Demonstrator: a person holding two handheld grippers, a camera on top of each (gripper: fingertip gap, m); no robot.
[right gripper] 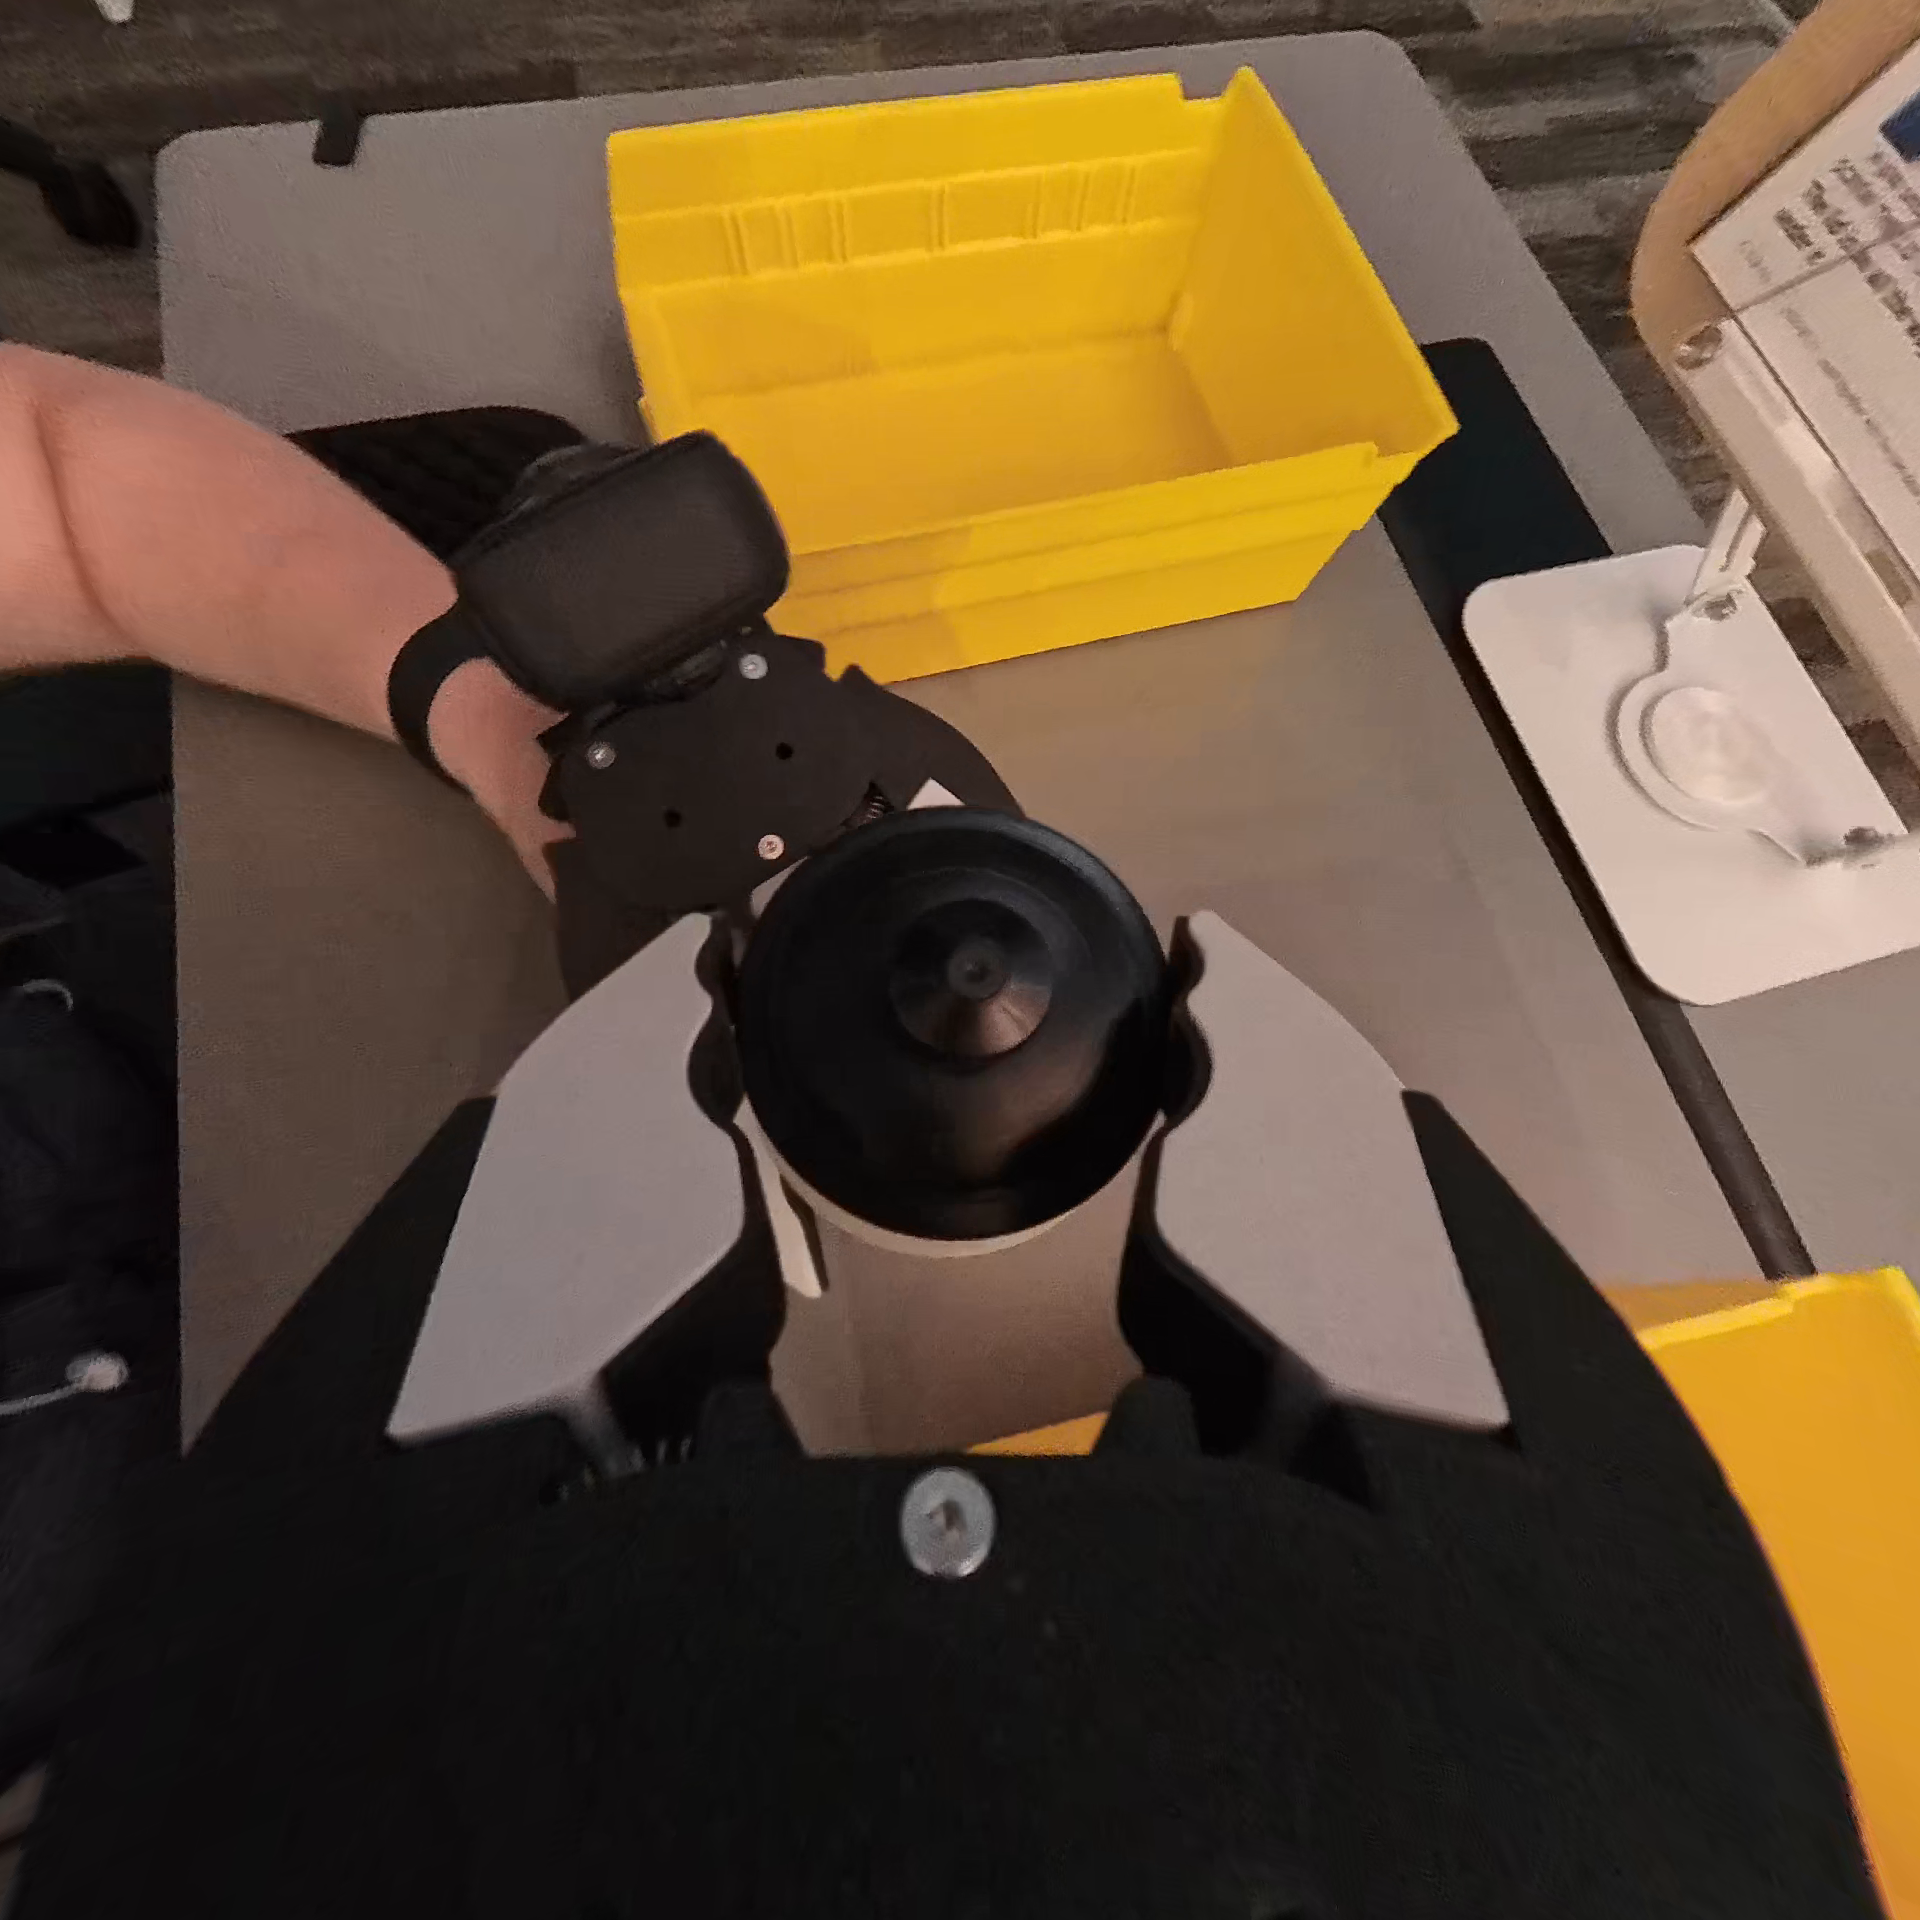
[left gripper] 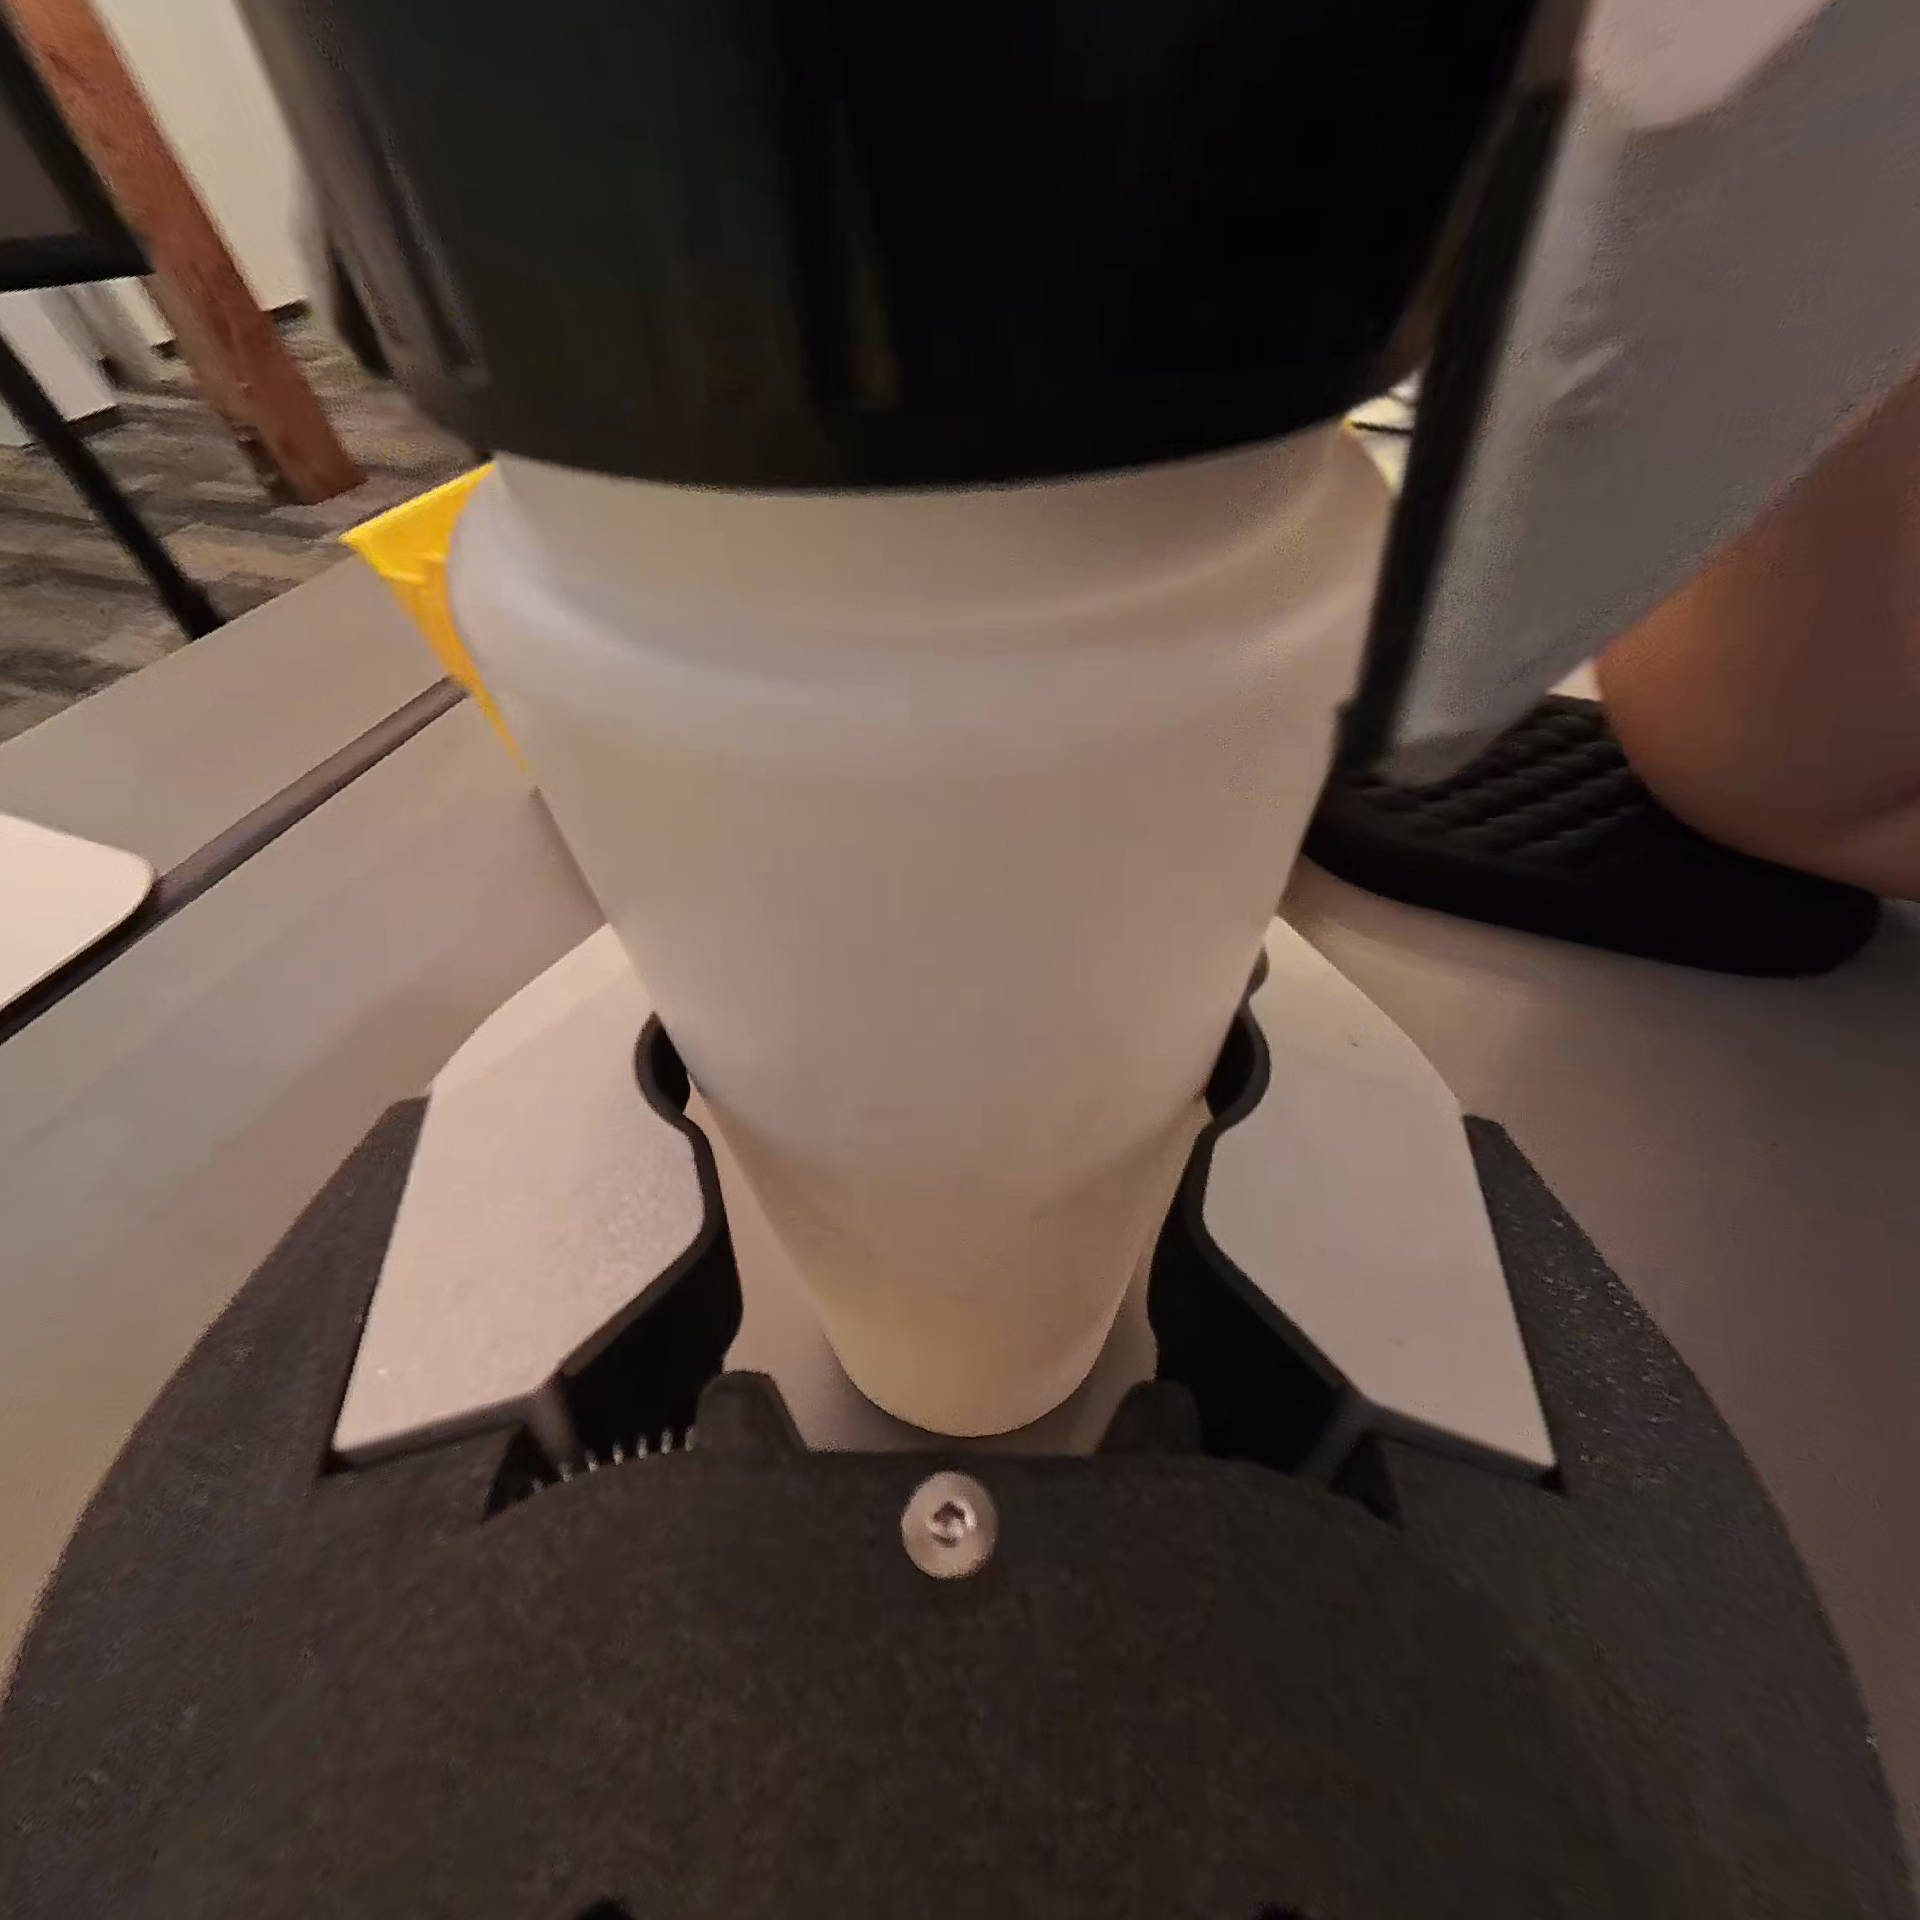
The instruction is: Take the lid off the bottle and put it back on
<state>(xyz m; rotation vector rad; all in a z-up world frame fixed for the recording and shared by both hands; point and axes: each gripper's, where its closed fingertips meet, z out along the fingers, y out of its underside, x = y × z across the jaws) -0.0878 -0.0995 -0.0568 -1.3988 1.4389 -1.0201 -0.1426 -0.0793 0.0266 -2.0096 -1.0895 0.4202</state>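
A white bottle [left gripper: 914,852] with a wide black lid [left gripper: 914,229] stands upright on the grey table [left gripper: 260,987]. My left gripper [left gripper: 951,1070] is shut on the bottle's lower body, one finger on each side. In the right wrist view I look down on the lid [right gripper: 951,1029], with a rim of white bottle [right gripper: 935,1236] below it. My right gripper [right gripper: 951,1023] is closed around the lid, its black pads [right gripper: 717,1039] against both sides. The left gripper [right gripper: 727,790] shows behind the lid, held by a hand.
An open yellow bin [right gripper: 1018,416] stands on the table behind the bottle; its corner [left gripper: 426,582] shows in the left view. Another yellow bin [right gripper: 1808,1455] is at the near right. A white plate with a stand [right gripper: 1683,769] lies to the right. A forearm [left gripper: 1766,707] rests at right.
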